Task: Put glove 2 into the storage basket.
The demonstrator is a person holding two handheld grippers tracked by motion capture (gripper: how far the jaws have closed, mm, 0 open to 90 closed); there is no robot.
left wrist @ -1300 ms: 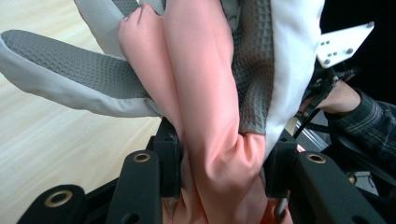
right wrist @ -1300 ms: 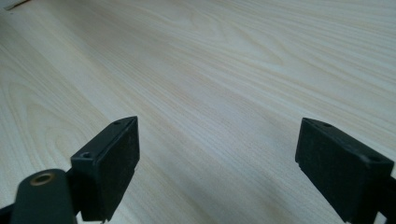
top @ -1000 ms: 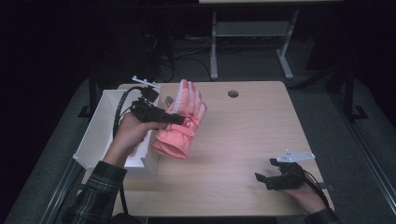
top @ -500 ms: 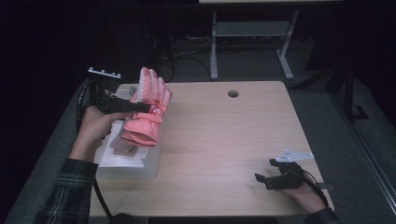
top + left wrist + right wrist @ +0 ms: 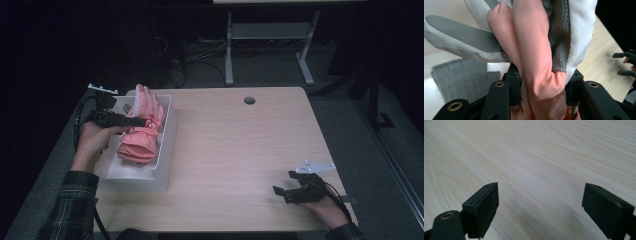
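The pink glove (image 5: pixel 140 127) is soft, smooth fabric, padded and puffy like a winter glove, its fingers pointing away from the person and its cuff bunched in rounded folds; in the left gripper view its palm side carries grey patches with a fine waffle-grid grip texture, bordered by pale grey-white fabric. The left gripper (image 5: pixel 131 121) is black, hard and angular, and its jaws are clenched on the glove: in the left gripper view a thick fold of pink fabric (image 5: pixel 536 62) fills the gap between the two black pads, pressed by both, with the rest of the glove spreading upward beyond them. The glove is held over a white rectangular bin (image 5: pixel 165 150) with smooth, straight walls that stands at the left edge of the tabletop (image 5: pixel 240 150), a light wood-grain surface with a round cable hole near its far edge. A flat grey knitted piece (image 5: pixel 459 75) lies on the white floor of the bin beneath the glove. The right gripper (image 5: pixel 281 192) rests at the near right of the tabletop, its jaws released and standing well apart with bare wood between them.
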